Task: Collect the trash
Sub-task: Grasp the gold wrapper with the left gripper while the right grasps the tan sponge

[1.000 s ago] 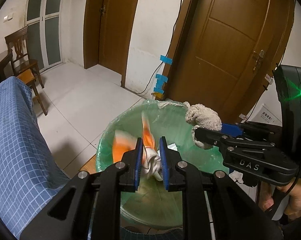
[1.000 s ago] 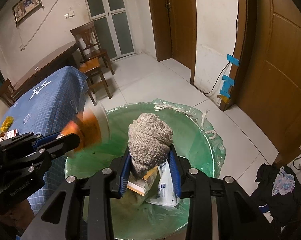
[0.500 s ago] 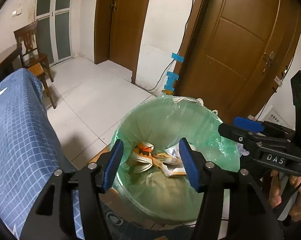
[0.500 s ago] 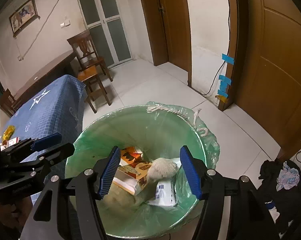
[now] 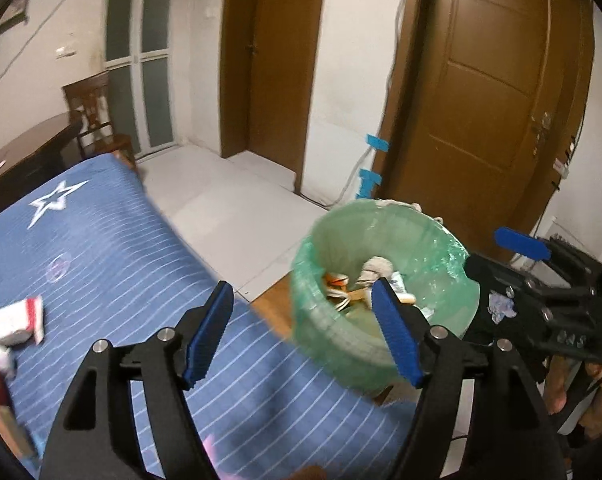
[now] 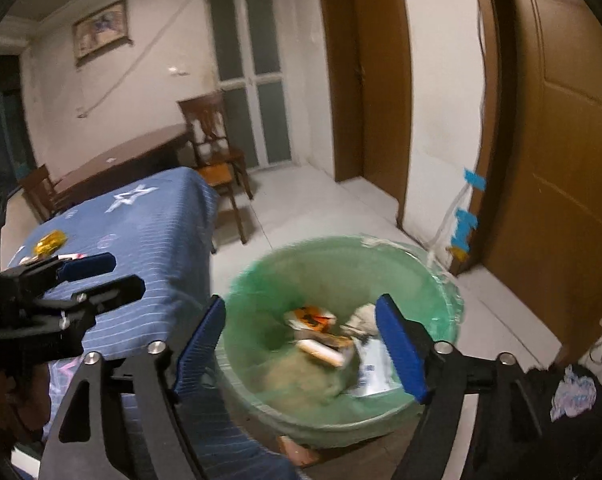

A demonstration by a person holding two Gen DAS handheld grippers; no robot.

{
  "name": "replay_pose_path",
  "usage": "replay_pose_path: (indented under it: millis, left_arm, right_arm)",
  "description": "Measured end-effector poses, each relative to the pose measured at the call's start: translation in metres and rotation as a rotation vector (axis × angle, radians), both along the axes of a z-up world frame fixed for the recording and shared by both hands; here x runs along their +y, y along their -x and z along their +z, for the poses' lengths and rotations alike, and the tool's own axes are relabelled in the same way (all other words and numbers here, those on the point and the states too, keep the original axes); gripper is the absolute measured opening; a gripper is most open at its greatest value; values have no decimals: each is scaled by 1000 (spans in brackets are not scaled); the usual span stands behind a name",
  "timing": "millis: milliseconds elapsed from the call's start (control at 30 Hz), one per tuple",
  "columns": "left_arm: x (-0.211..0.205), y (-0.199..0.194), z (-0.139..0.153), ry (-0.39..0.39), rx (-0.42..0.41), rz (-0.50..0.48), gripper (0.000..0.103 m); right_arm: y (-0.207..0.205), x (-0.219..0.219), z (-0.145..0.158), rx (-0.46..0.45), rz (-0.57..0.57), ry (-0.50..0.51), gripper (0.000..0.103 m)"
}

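The bin (image 6: 341,344), lined in green, stands on the floor off the corner of the blue-clothed table (image 5: 113,264), with a rag (image 5: 375,270) and cartons in it. A packet (image 5: 15,322) lies near the table's left edge. Both grippers, left (image 5: 303,334) and right (image 6: 301,344), have just been opening and hold nothing. The trash is blurred.

We see the bin (image 6: 441,276) on the floor just right of the desk (image 6: 153,240). Scraps (image 6: 313,320) lie inside the bin; a chair (image 6: 217,160) stands behind the desk.
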State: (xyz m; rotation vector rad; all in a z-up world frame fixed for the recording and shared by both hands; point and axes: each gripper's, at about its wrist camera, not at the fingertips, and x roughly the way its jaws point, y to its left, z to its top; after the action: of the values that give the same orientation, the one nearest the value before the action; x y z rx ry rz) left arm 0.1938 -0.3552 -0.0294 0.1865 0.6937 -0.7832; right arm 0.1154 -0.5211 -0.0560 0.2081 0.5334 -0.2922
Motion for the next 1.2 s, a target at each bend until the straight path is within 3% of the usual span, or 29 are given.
replay_pose_path:
  millis: [200,467,767,1033,1200]
  left_arm:
    - [72,14,6,17,-12,89,70]
    - [182,22,13,-17,-47,222,72]
    - [350,-12,-12,86,72,627,72]
    - [379,-47,-38,154,203,653,71]
    - [373,-64,-50,150,237,629,53]
  right_arm:
    - [6,68,2,-53,101,-38,87]
    - [-8,147,-3,-36,252,-72,87]
    - [-30,205,-14,9,387,-121,88]
    - [-56,247,-10,32,481,-123,88]
    - [-72,263,-13,58,518,-135,88]
